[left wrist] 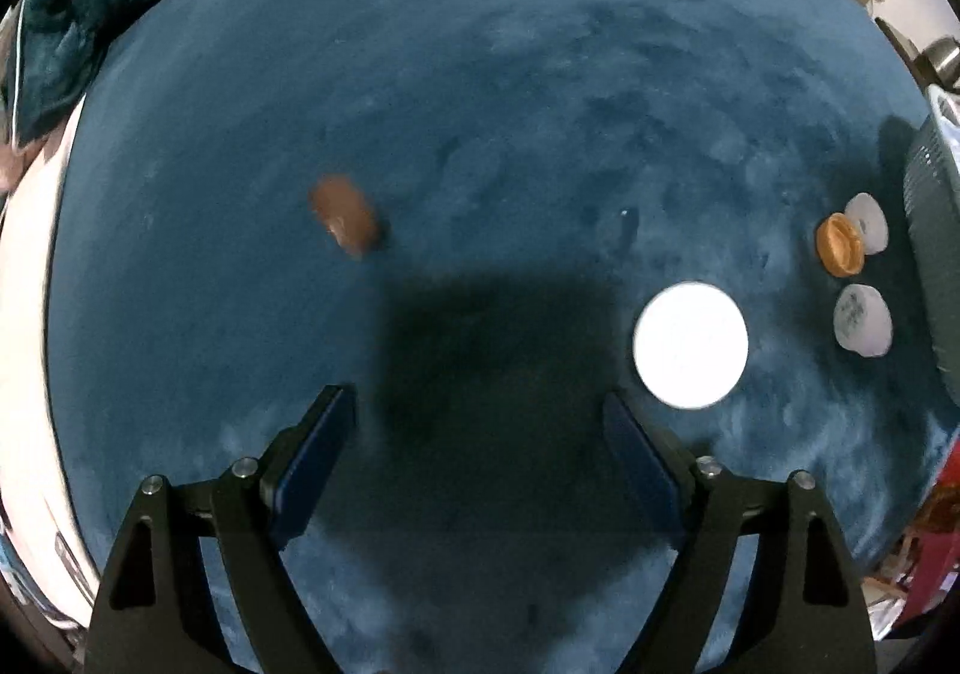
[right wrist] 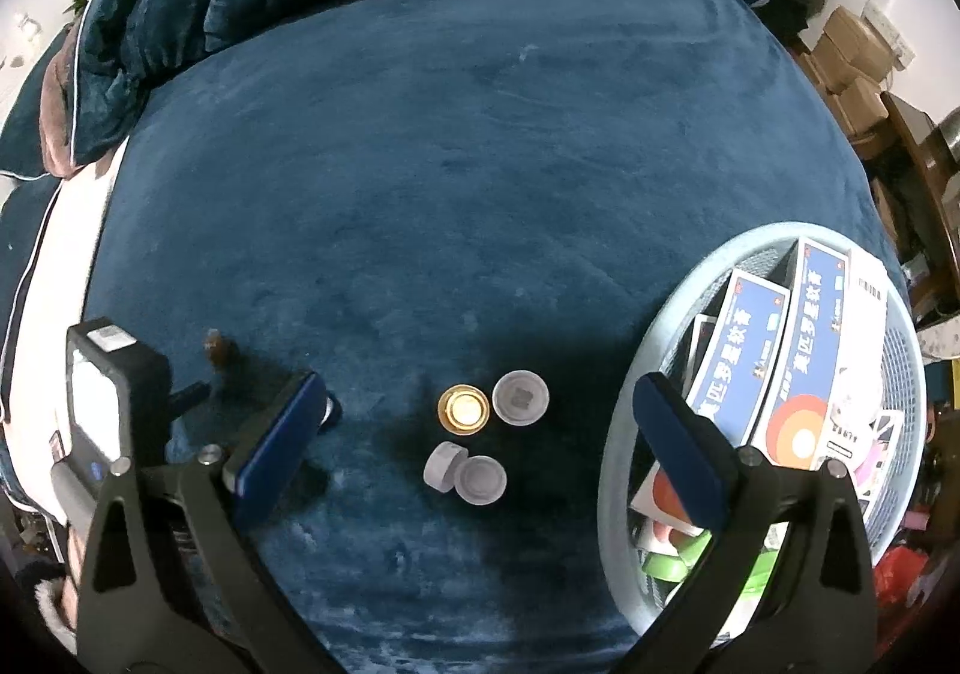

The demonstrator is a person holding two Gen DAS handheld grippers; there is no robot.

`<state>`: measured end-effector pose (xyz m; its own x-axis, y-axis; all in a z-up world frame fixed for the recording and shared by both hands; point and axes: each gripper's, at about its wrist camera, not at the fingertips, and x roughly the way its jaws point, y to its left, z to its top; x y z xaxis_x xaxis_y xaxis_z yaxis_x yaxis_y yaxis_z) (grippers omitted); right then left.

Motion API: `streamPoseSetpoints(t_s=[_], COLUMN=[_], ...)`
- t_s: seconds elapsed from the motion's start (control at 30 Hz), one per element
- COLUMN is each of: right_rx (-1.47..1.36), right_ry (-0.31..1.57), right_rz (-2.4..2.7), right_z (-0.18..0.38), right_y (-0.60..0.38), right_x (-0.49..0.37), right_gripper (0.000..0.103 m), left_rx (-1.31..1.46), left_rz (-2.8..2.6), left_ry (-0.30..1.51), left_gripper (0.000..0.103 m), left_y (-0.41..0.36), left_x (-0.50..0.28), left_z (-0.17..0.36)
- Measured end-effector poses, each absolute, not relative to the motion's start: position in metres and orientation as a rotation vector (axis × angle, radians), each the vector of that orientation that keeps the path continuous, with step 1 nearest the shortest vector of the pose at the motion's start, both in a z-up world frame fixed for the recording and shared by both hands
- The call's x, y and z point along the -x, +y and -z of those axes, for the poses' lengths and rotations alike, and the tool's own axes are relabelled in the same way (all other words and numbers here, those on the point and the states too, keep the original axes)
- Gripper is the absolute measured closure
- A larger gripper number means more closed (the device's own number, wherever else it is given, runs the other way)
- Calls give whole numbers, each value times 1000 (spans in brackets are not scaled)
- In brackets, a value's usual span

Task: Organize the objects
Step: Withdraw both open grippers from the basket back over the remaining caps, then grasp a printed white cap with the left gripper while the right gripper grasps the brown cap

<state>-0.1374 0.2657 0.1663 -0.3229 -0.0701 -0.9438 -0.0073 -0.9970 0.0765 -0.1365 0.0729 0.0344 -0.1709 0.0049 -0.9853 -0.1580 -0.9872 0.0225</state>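
Both the left gripper (left wrist: 480,422) and right gripper (right wrist: 474,410) stand wide apart, holding nothing above the blue blanket (right wrist: 420,164).

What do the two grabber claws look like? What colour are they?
Both look alike. The left gripper and the right gripper each have a black frame with triangle-shaped holes and small silver bolts. Their fingers are flat, rectangular pads covered in dark blue. In the right view, the other grabber's boxy black body shows a white sticker on top.
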Motion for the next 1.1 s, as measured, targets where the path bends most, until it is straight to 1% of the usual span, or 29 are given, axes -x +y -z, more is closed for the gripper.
streamPoseSetpoints(t_s=[0.07, 0.2, 0.33, 0.37, 0.4, 0.43, 0.47, 0.77, 0.9, 0.93, 1.0, 1.1], right_rx=[-1801, -1792, -1806, -1809, -1812, -1815, -1816, -1821, -1857, -1873, -1888, -1865], right_ry=[-106, -104, -93, -94, -95, -96, -95, -51, -40, -62, -101, -71], right_rz=[2519, 2517, 2511, 2510, 2510, 2509, 2507, 2461, 2405, 2373, 2324, 2306], right_z=[-167, -168, -166, -166, -166, -166, -165, -159, -142, -136, -126, -119], right_y=[266, 266, 266, 266, 266, 266, 266, 252, 243, 240, 232, 213], right_x=[137, 136, 138, 138, 139, 140, 140, 140, 143, 145, 150, 159], right_gripper=[0, 0, 0, 0, 0, 0, 0, 0, 0, 0, 0, 1], left_rx=[1900, 1796, 1750, 1747, 1744, 1740, 1740, 1714, 1736, 1737, 1740, 1737], left_rz=[-2320, -2249, -2217, -2204, -2193, -2183, -2176, -2297, -2365, -2377, -2421, -2481], left_ry=[154, 40, 79, 100, 126, 150, 159, -56, -154, -176, -206, -224], left_gripper=[16, 17, 21, 27, 44, 57, 62, 62, 62, 62, 62, 62], left_y=[75, 91, 110, 113, 117, 120, 120, 70, 34, 14, 5, -10], left_x=[135, 133, 135, 132, 132, 131, 131, 140, 143, 145, 150, 168], left_z=[-41, -47, -43, -43, -40, -38, -39, -85, -99, -101, -101, -91])
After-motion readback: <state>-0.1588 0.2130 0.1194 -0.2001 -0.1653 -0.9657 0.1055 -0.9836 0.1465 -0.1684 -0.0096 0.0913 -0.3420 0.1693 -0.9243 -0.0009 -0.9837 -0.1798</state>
